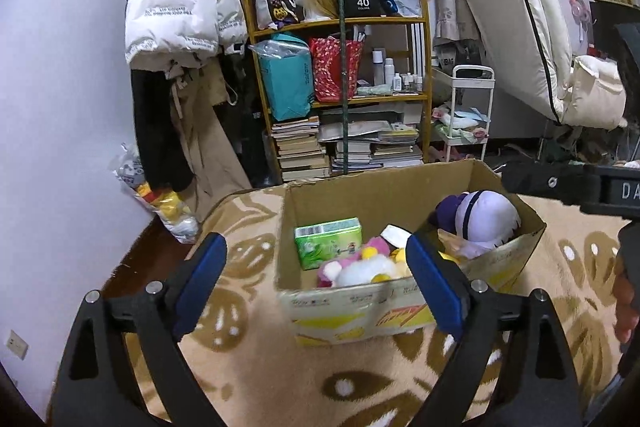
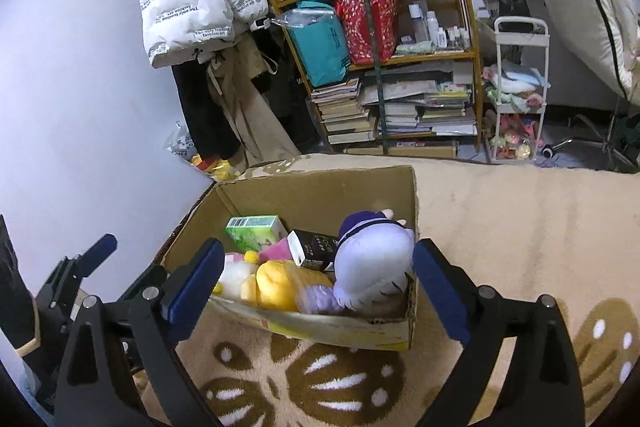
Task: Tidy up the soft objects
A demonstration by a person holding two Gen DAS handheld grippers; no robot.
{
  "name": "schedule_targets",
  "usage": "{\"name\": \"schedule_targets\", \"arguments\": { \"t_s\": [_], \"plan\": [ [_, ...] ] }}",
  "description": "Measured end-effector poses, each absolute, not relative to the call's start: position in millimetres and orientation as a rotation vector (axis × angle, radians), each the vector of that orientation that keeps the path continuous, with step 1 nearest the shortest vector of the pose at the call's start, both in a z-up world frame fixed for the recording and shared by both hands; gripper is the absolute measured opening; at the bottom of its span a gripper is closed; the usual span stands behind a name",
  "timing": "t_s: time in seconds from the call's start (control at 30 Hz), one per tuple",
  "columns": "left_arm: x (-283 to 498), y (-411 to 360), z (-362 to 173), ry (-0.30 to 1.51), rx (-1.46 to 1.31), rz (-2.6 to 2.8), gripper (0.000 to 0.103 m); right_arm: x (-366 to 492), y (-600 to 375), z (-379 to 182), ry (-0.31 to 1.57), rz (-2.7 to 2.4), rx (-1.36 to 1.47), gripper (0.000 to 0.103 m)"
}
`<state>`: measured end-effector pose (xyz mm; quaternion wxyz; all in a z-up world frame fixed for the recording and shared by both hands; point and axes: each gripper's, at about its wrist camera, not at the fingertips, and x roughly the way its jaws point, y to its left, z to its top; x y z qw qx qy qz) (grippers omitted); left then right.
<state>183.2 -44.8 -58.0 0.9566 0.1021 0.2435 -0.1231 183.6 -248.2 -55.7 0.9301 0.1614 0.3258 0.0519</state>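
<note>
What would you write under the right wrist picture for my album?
Open right gripper above a cardboard box of plush toys, purple-and-white doll on top.

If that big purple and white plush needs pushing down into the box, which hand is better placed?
Probably the right. The right gripper is open with the purple plush between its fingers; the left gripper faces the cardboard box's other side.

Left gripper (image 1: 316,279) agape; right gripper (image 2: 316,281) agape.
</note>
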Motion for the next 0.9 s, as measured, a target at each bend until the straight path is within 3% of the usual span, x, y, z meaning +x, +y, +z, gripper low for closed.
{"name": "schedule_targets", "arguments": {
  "t_s": [0.9],
  "plan": [
    [45.8, 10.2, 27.8, 0.413, 0.187, -0.140, 0.097, 45.8, -269.4, 43.7, 0.519, -0.017, 0.243, 0.103]
  ]
}}
